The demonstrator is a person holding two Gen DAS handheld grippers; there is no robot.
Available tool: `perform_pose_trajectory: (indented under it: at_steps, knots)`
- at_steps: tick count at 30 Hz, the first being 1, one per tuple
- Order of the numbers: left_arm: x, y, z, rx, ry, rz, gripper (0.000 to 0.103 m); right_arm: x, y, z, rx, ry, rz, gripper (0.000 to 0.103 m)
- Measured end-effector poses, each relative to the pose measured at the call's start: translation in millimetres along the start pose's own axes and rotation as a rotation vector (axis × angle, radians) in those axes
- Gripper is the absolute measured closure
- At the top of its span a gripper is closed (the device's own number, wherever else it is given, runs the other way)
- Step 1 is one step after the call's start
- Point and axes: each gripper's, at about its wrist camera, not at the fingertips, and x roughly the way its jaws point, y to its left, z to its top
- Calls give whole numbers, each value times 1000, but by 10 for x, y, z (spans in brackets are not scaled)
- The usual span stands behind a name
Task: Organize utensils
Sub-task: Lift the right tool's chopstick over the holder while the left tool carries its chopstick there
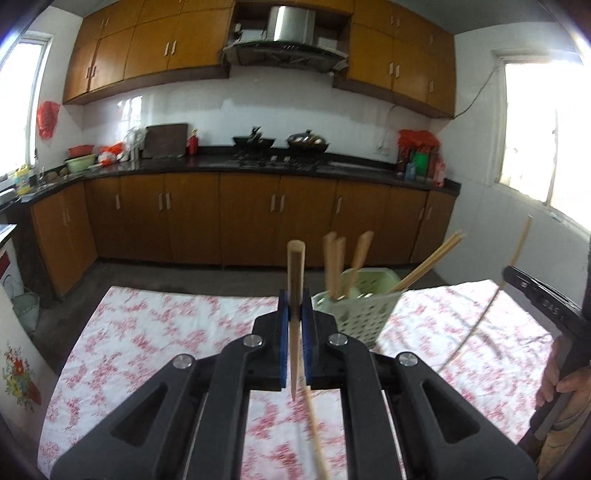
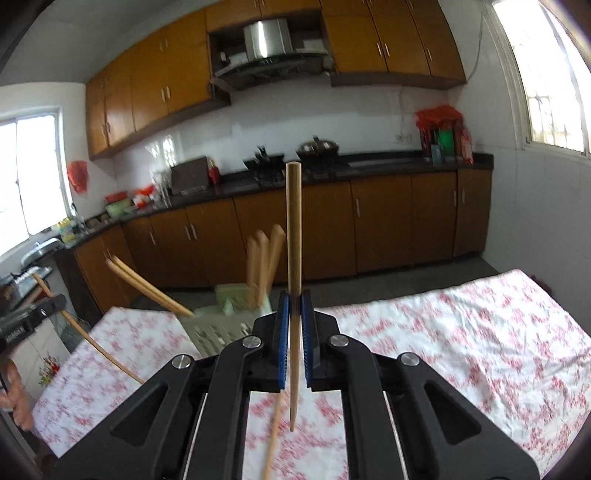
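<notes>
Nearest the left wrist camera, the left gripper (image 1: pixel 295 310) was pinching a bamboo chopstick (image 1: pixel 295 280) between its blue pads (image 1: pixel 283 332), the stick standing almost upright with its blunt end above the fingers and its thin tip hanging below them. Under it, a loose chopstick (image 1: pixel 317 435) lay slanted on the flowered tablecloth (image 1: pixel 147 332). The right gripper (image 2: pixel 294 306) was likewise pressed together on its own chopstick (image 2: pixel 293 229), upright, the tapered tip pointing down between the black arms; another loose stick (image 2: pixel 272 439) lay on the cloth beneath.

Just beyond the left gripper's fingertips, a little to their right, stood the pale green utensil basket (image 1: pixel 354 310). It already held wooden handles (image 1: pixel 334 262) standing up and a pair of chopsticks (image 1: pixel 428 264) leaning out to the right. In the right wrist view the same basket sat just left of the fingers, partly hidden behind them.

At the far right of the left view, a person's hand (image 1: pixel 561 384) gripped the other tool's handle.

Farther off ran the dark countertop (image 1: pixel 351 166) with woks (image 1: pixel 280 142) on the stove, brown cabinets (image 1: pixel 251 218) and a range hood (image 1: pixel 288 29).
</notes>
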Motion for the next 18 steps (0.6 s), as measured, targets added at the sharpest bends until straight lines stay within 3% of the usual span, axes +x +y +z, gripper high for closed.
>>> perform_pose_trajectory:
  at_steps: [7,12,18]
  knots:
    - [-180,-363,353,-6,-151,-65,95,-160,242,357,2,-167,72,95]
    - [-98,-557,686,-25,-269,-38,95,-60,324,518,20,-248,99,95]
    - [105,-629,899,-53,-350,6,95,195,375,595,12,-295,91,95]
